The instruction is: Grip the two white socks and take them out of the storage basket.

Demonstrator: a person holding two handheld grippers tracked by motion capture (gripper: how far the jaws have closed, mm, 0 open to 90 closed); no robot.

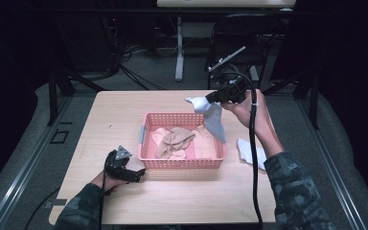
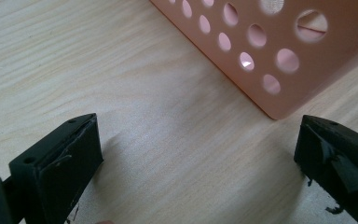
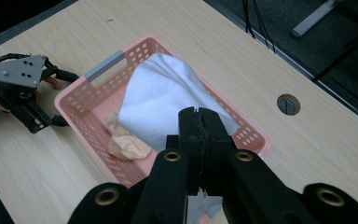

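Closest up, the right tool [image 3: 200, 123] is clamped tight on a white cloth [image 3: 168, 100] dangling over the pink perforated plastic basket [image 1: 182, 163]. I'd lower it fully inside before letting go. The left tool [image 2: 198, 154] rests wide open on the wooden bench [image 1: 172, 196]; high view adds another white cloth [image 1: 248, 151] outside.

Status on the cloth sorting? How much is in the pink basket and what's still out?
Done: tan cloths already lie in the pink basket. In hand: the right tool is shut on a white cloth, held above the basket's right end and not yet released. Left: another white cloth lies on the table to the right of the basket. The left tool rests open near the basket's front left corner, holding nothing.
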